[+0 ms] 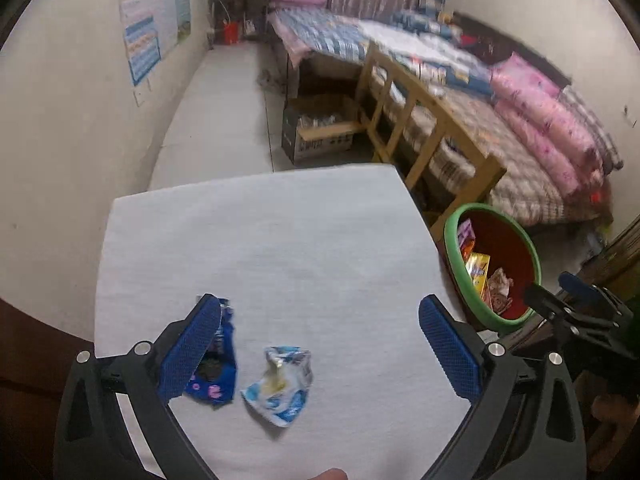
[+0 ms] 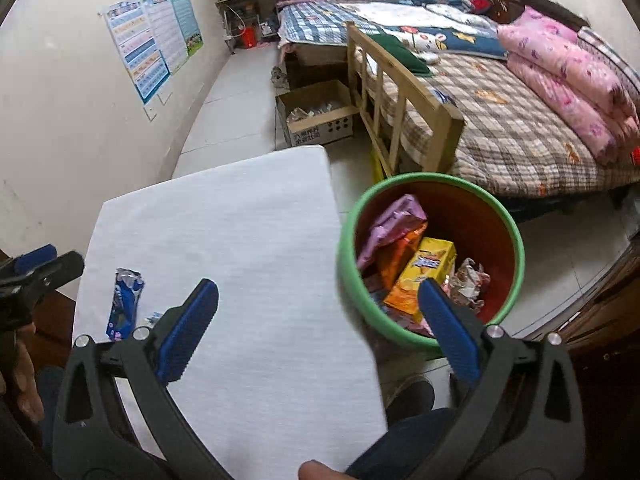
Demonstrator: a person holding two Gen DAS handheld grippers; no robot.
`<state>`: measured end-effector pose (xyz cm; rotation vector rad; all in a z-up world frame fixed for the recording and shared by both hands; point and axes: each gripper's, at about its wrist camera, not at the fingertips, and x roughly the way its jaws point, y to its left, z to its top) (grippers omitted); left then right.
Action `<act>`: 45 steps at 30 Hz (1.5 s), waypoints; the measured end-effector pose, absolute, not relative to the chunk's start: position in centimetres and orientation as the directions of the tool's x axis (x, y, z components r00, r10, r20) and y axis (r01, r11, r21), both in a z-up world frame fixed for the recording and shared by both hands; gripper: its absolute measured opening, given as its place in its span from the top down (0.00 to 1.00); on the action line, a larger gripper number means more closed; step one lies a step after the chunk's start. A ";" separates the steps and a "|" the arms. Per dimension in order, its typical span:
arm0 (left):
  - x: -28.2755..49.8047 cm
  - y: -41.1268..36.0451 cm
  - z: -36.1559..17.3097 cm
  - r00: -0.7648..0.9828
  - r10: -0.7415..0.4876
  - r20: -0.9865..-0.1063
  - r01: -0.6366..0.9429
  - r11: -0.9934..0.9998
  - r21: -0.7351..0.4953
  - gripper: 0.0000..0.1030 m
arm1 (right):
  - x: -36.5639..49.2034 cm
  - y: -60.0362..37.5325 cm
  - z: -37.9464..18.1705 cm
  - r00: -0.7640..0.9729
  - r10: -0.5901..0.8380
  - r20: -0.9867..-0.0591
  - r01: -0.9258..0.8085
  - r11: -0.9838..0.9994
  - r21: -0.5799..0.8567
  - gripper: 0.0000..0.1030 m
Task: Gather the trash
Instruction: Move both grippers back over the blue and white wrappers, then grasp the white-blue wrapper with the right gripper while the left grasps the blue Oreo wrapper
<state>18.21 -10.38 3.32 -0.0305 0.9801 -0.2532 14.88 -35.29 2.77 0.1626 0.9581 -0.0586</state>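
Two pieces of trash lie on the white table (image 1: 280, 240): a dark blue wrapper (image 1: 218, 376) partly behind my left finger, and a crumpled white-and-blue wrapper (image 1: 280, 384). My left gripper (image 1: 320, 320) is open and empty just above them. The red bin with a green rim (image 2: 516, 240) stands on the floor right of the table and holds several wrappers and a yellow box (image 2: 424, 272). My right gripper (image 2: 320, 300) is open and empty over the table's right edge, next to the bin. The blue wrapper (image 2: 124, 304) shows at left there.
A bed with a wooden rail (image 2: 400, 96) and pink quilts (image 2: 568, 68) fills the right side. An open cardboard box (image 2: 316, 116) sits on the floor beyond the table. A wall with posters (image 2: 156, 40) is at left. The bin (image 1: 452, 236) shows in the left wrist view.
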 end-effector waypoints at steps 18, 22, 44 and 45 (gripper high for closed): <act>14.9 0.2 0.4 0.478 -0.169 -0.862 0.101 0.985 -0.138 0.08 | 13.9 -22.4 -1.2 0.421 0.189 -0.887 -0.057 0.982 0.182 0.05; 15.4 1.2 -1.6 0.432 -0.217 -0.876 0.094 0.976 -0.196 0.08 | 13.5 -20.4 -1.9 0.419 0.185 -0.889 -0.089 0.983 0.163 0.05; 22.1 -0.9 -9.3 0.281 -0.278 -0.919 0.138 0.959 -0.247 0.11 | 16.7 -16.0 -9.1 0.250 0.219 -0.943 -0.133 0.973 0.190 0.13; 22.4 -1.0 -9.6 0.275 -0.276 -0.921 0.142 0.959 -0.245 0.12 | 17.0 -15.8 -9.4 0.245 0.220 -0.944 -0.131 0.972 0.193 0.13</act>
